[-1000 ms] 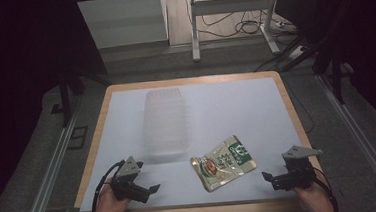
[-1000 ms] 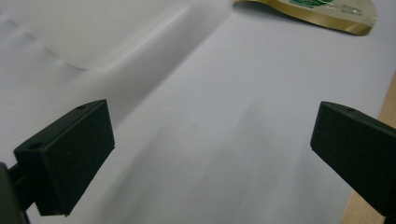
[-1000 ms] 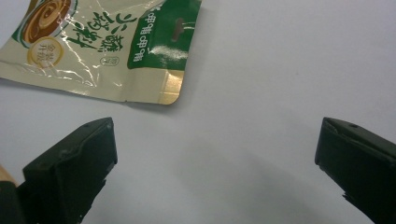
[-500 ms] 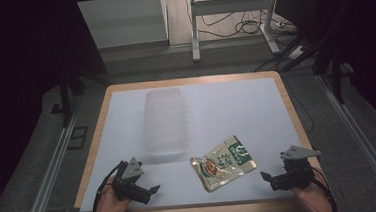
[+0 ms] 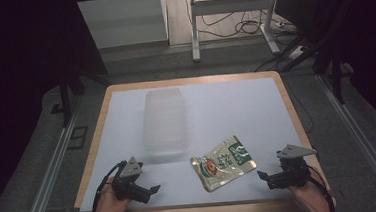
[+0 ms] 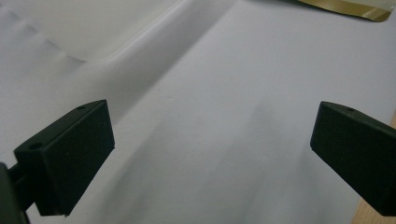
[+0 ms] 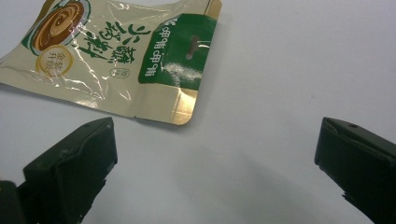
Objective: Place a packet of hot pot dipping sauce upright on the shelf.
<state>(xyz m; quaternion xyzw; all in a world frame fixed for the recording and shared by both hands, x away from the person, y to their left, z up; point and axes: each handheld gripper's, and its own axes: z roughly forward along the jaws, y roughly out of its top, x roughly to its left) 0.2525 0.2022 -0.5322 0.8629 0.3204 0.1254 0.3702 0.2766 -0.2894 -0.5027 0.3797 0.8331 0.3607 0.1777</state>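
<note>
Claws: left claw (image 5: 154,189) and right claw (image 5: 262,175) both spread apart, empty.
Risk: we judge the flat pouch (image 5: 223,162), centre frame, may slide on the desk (image 5: 236,102).

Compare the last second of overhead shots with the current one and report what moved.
Almost nothing. The left gripper and right gripper stay low near the table's near edge with only slight shifts, jaws wide apart and empty. The snack pouch and the clear plastic container lie where they were. Nothing was taken hold of or let go.
</note>
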